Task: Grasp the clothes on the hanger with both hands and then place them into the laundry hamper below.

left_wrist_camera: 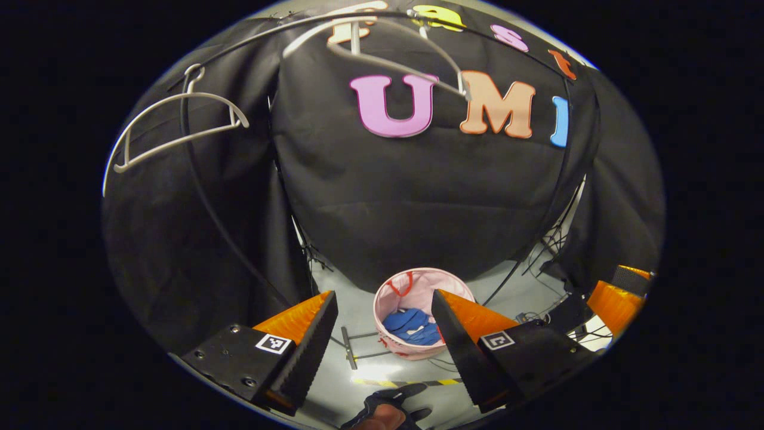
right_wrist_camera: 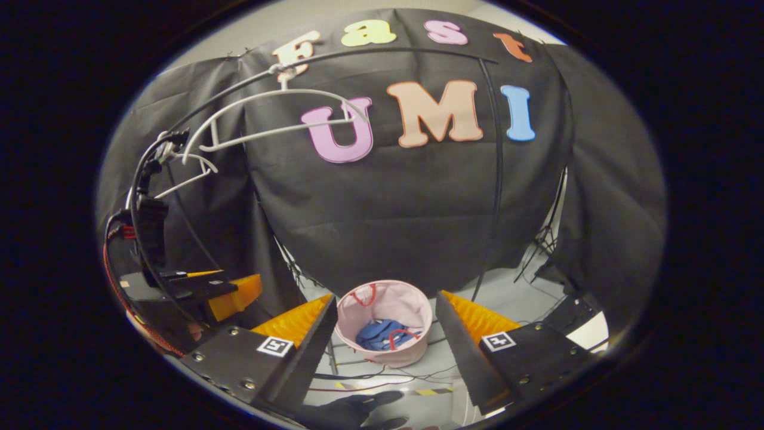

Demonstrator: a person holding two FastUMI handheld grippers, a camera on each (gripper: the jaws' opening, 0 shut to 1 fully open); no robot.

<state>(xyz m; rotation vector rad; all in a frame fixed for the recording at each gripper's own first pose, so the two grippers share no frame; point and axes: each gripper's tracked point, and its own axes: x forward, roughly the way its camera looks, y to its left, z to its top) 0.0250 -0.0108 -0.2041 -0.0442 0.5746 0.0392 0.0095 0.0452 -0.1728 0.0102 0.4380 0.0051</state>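
A pink laundry hamper (left_wrist_camera: 418, 351) (right_wrist_camera: 389, 358) stands on the grey floor below the rack. Blue clothes (left_wrist_camera: 412, 327) (right_wrist_camera: 380, 334) lie inside it. Two bare white hangers hang on the black rail: one (left_wrist_camera: 179, 128) at the left and one (left_wrist_camera: 382, 51) at the top in the left gripper view, and both (right_wrist_camera: 274, 119) (right_wrist_camera: 191, 170) at upper left in the right gripper view. My left gripper (left_wrist_camera: 383, 295) is open and empty, high above the hamper. My right gripper (right_wrist_camera: 387, 297) is also open and empty above it. Each gripper shows at the other view's edge (left_wrist_camera: 618, 298) (right_wrist_camera: 230, 295).
The rack's black rail (right_wrist_camera: 495, 149) curves overhead and down beside the hamper. A metal stand foot (left_wrist_camera: 349, 346) and cables (right_wrist_camera: 382, 379) lie on the floor near the hamper, with striped tape (left_wrist_camera: 412, 382) in front. A person's dark shoe or glove (left_wrist_camera: 388, 406) shows at the bottom.
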